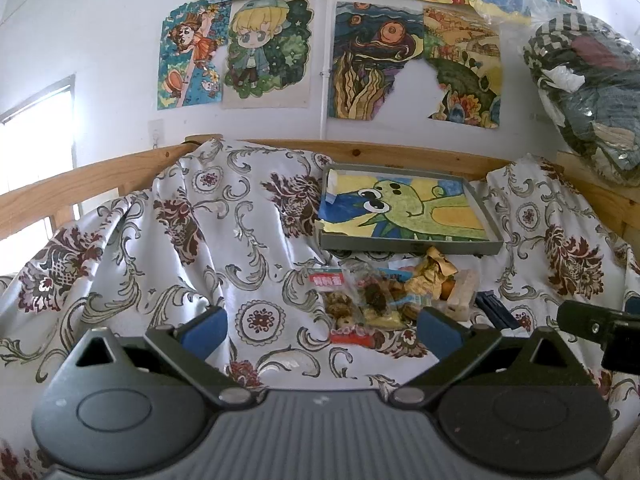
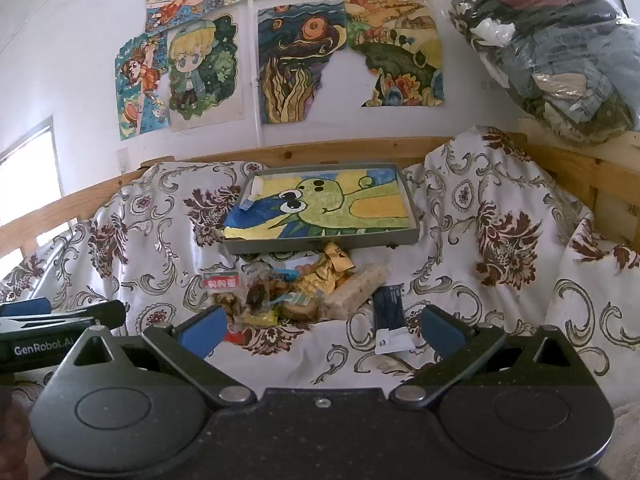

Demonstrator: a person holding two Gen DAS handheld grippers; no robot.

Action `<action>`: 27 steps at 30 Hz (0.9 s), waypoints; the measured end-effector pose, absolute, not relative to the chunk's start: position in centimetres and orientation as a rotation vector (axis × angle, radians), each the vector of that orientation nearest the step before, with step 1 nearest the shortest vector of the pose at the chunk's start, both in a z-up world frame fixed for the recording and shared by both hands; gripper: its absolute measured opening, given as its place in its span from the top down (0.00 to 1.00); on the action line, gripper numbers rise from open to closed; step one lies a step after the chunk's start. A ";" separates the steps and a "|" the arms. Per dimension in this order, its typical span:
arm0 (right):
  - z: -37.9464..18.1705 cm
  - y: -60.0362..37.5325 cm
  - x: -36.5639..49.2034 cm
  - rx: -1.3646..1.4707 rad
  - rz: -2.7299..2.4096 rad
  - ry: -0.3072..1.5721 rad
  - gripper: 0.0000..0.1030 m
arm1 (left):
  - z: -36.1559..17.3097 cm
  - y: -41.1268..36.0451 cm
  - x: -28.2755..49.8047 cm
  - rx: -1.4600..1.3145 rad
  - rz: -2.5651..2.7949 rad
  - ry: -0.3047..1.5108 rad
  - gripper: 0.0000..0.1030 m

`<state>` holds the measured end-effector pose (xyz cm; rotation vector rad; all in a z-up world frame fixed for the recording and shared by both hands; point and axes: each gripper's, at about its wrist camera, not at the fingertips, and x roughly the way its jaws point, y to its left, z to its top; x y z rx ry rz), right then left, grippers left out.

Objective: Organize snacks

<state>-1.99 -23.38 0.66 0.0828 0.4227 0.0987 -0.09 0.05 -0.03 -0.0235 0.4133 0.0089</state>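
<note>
Snacks (image 2: 288, 296) heaped on the bed cover (image 2: 120, 240), at 6 o'clock from the tray (image 2: 320, 242), just beside its near edge. Left tongs (image 1: 320, 324) spread wide, holding nothing; right tongs (image 2: 320, 326) likewise spread and bare, near the pile. Likely to snag two crinkly wrappers at once, given the overlap. Could also pinch loose cloth along with a packet and drag the heap. Dark stick pack (image 2: 386, 308) at 3 o'clock of the pile easily missed.

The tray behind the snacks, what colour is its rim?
Grey, clearest in the right wrist view: tray.
</note>
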 end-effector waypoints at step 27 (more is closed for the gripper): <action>0.6 -23.5 -2.1 0.090 0.101 0.422 0.01 | 0.0 0.1 -0.1 -0.024 0.008 0.414 0.00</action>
